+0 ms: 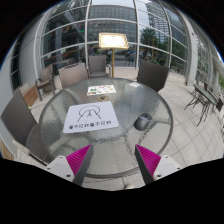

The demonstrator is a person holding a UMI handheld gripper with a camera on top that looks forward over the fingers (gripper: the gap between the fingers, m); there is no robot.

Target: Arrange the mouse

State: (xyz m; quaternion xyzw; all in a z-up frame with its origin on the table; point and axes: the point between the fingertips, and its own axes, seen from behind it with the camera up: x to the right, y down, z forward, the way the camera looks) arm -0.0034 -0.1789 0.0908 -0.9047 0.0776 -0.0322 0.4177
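The gripper [112, 160], fingers spread and empty, hovers at the near edge of a round glass table [60, 125]; the dark mouse [143, 122] lies beyond its right finger, beside a white mat [92, 120].

round glass table [60, 112] carries a mouse [143, 122] and two paper sheets [92, 120].
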